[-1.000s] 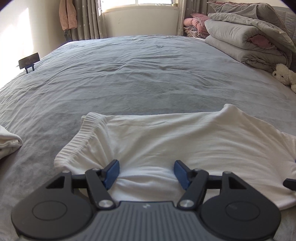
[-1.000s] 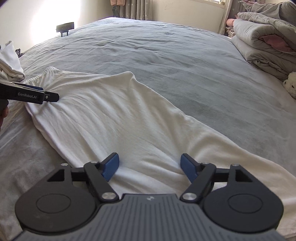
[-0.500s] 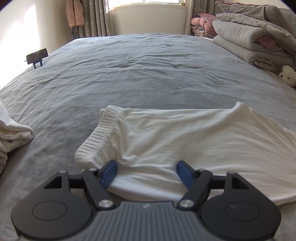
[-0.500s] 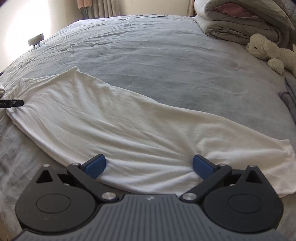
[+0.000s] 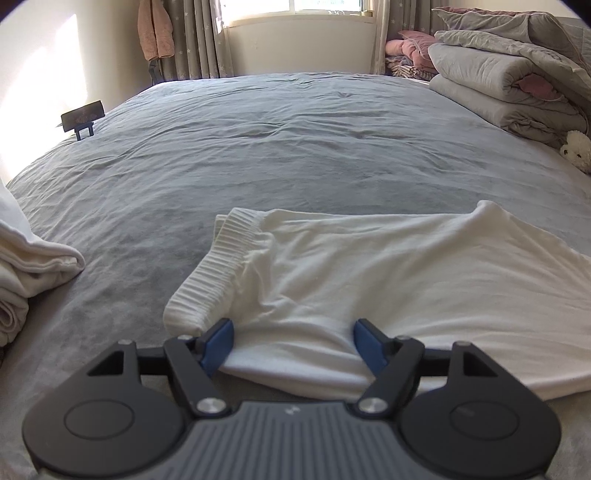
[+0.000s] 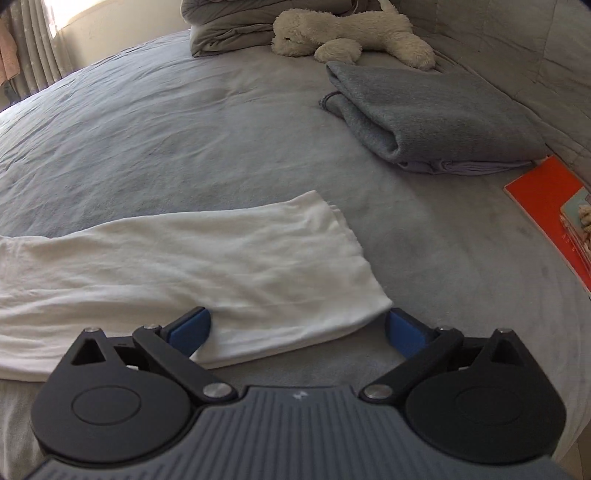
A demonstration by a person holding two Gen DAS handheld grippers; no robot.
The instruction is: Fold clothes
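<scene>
Your grey bed (image 5: 295,147) fills both views, its cover lightly creased. Along its far right side sits a stack of folded grey quilts (image 5: 509,85), well away from the work.

The white trousers (image 5: 388,280) lie flat across the near part of the bed, folded lengthwise, the ribbed waistband (image 5: 218,273) at the left end and the leg hem (image 6: 332,240) at the right end.

Beyond the hem, apart from it, rests a folded grey towel (image 6: 436,118), with a cream plush toy (image 6: 351,33) behind it and an orange book (image 6: 546,206) at the bed's right edge. At the far left of the left wrist view is a pile of folded white cloth (image 5: 29,266), apart from the waistband.

Your left gripper (image 5: 293,341) sits low over the near edge of the trousers by the waistband, its fingers apart with the cloth between them but not pinched. Your right gripper (image 6: 299,328) is at the hem corner, its fingers spread wide and straddling the corner, pressing on nothing.
</scene>
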